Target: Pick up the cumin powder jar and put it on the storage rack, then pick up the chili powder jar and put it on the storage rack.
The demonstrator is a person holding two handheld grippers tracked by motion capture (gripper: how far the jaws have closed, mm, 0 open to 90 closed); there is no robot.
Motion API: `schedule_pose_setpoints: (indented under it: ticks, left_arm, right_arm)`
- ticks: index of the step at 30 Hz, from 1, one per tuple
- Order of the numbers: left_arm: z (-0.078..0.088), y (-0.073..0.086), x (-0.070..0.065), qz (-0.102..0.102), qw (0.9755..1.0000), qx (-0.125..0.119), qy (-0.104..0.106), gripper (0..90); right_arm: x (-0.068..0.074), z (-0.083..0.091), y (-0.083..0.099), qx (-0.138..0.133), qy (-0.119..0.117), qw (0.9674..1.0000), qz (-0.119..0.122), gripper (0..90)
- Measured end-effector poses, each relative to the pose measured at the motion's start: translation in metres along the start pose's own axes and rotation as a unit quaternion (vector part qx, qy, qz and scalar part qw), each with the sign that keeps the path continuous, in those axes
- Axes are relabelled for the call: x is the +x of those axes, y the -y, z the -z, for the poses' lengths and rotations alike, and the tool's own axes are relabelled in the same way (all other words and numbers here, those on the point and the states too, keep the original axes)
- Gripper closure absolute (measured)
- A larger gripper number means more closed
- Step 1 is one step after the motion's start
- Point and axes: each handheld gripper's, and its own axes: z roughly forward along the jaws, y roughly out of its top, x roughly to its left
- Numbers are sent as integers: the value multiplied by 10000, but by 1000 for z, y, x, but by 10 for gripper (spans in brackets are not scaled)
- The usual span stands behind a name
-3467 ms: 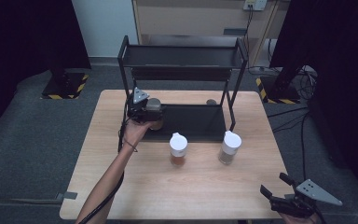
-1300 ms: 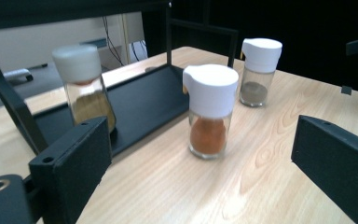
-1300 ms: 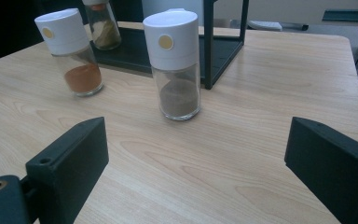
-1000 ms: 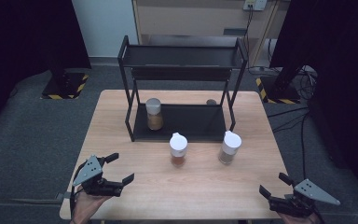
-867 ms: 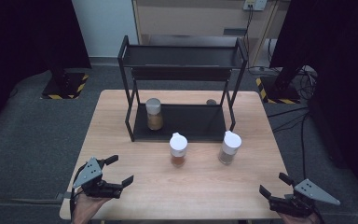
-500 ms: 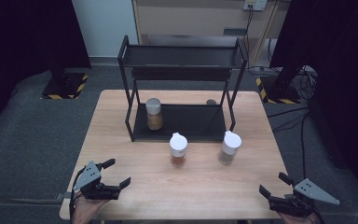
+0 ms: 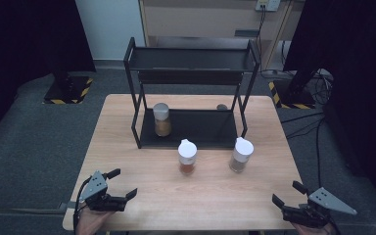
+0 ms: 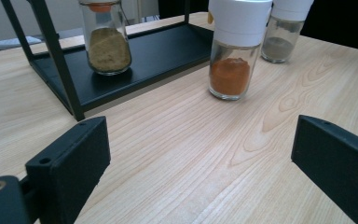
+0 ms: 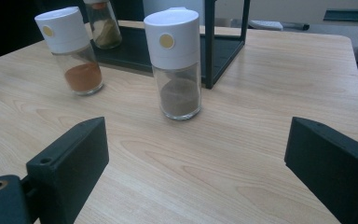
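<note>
While both grippers rest at the near edge of the table (image 7: 127,127), you have an easy choice of which jar to take first. Your left gripper (image 7: 120,185) stands wide open and empty at the near left corner; your right gripper (image 7: 286,195) is likewise spread and empty at the near right corner.

One jar with tan powder (image 7: 162,119) already stands upright on the lower shelf of the black rack (image 7: 191,58), toward its left end. Two white-capped jars stand on the bare wood just in front of the rack: the orange spice jar (image 7: 187,156) near the middle, and the grey-brown spice jar (image 7: 241,154) to its right, close to the rack's front right post. They are apart from each other and from the rack.

Judging from that layout, the work in hand is shelving the remaining jars. The left gripper view looks straight at the orange spice jar (image 8: 235,51), so take that one with your left; the right gripper view faces the grey-brown spice jar (image 9: 176,63), which suits your right.

Come in low and level, with the jaws passing either side of the glass body below the white cap, since the cap is wider and may twist. Close squarely on the middle of the glass so the jar stays upright. Lift enough to clear the shelf's front lip, steer between the posts, and set the jar beside the tan one without touching it. Mind the right post when you move the grey-brown jar.
</note>
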Motion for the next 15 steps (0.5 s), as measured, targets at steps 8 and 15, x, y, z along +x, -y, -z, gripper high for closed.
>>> schedule_pose_setpoints:
  ticks: [8,15]
  left_arm:
    - [1,5,8,210,9996,-84,154,34]
    - [0,6,10,125,9994,-127,283,32]
  right_arm:
    - [-1,0,1,-12,-14,10000,-9,66]
    - [0,1,0,-26,13,10000,0,64]
